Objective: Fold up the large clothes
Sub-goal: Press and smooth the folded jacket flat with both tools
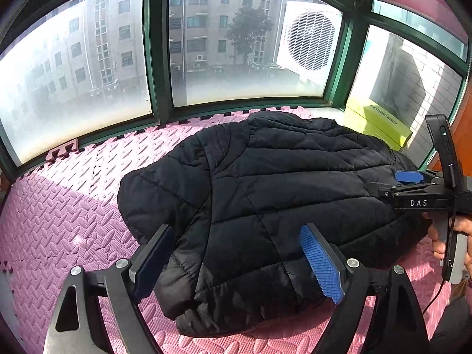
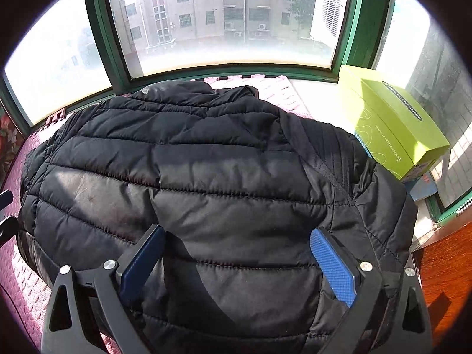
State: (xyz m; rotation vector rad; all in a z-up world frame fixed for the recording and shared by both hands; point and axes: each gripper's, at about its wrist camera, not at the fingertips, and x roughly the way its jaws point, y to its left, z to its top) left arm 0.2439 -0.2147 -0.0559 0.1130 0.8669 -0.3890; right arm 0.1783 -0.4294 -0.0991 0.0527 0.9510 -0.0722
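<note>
A black quilted puffer jacket (image 1: 265, 183) lies in a bulky heap on the pink foam mat (image 1: 59, 212) under the window. My left gripper (image 1: 239, 262) hovers over the jacket's near left edge, open wide, with the padded fabric below its fingers and nothing pinched. My right gripper (image 2: 239, 262) stands open above the jacket (image 2: 206, 162), near its right side, its blue pads (image 2: 333, 265) apart from the cloth. In the left wrist view the right gripper (image 1: 395, 183) shows from the side at the jacket's right edge, held by a hand (image 1: 439, 236).
Green window frames (image 1: 159, 59) close off the back and right. A lime-green box (image 2: 395, 124) stands on the sill at the right, close to the jacket, with a blue item under it. A reddish wooden surface (image 2: 442, 280) lies at the near right.
</note>
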